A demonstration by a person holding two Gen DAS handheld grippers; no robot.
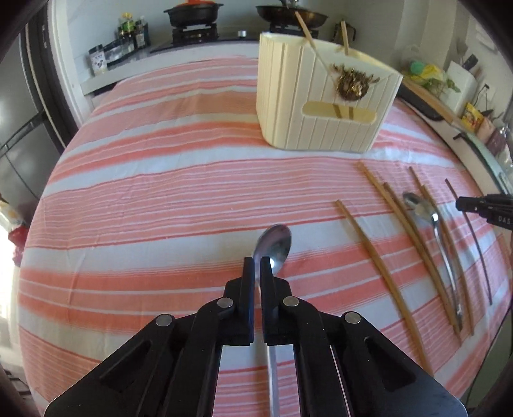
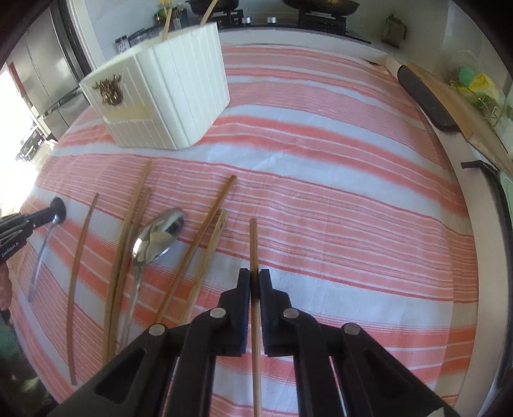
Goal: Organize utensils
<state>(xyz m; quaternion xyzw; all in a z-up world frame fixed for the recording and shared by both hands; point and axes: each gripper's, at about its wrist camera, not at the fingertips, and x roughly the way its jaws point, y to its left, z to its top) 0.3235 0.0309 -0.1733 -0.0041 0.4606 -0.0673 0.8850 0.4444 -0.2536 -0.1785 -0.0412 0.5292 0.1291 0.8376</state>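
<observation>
My left gripper [image 1: 256, 261] is shut on a metal spoon [image 1: 275, 245], bowl pointing forward above the striped cloth. My right gripper [image 2: 255, 274] is shut on a wooden chopstick [image 2: 254, 243] that points forward. A cream utensil holder [image 1: 323, 106] stands at the back of the table with two chopsticks [image 1: 306, 27] in it; it shows in the right wrist view [image 2: 166, 89] too. Several wooden chopsticks [image 2: 126, 247] and a second spoon [image 2: 160, 234] lie on the cloth. The left gripper [image 2: 48, 215] with its spoon appears at the left edge of the right wrist view.
The table carries a pink-and-white striped cloth [image 1: 160, 179]. A stove with pans [image 1: 194, 14] and bottles [image 1: 128, 32] sits behind it. A wooden board [image 2: 465, 109] and clutter line the right side. A fridge [image 2: 41, 73] stands at the left.
</observation>
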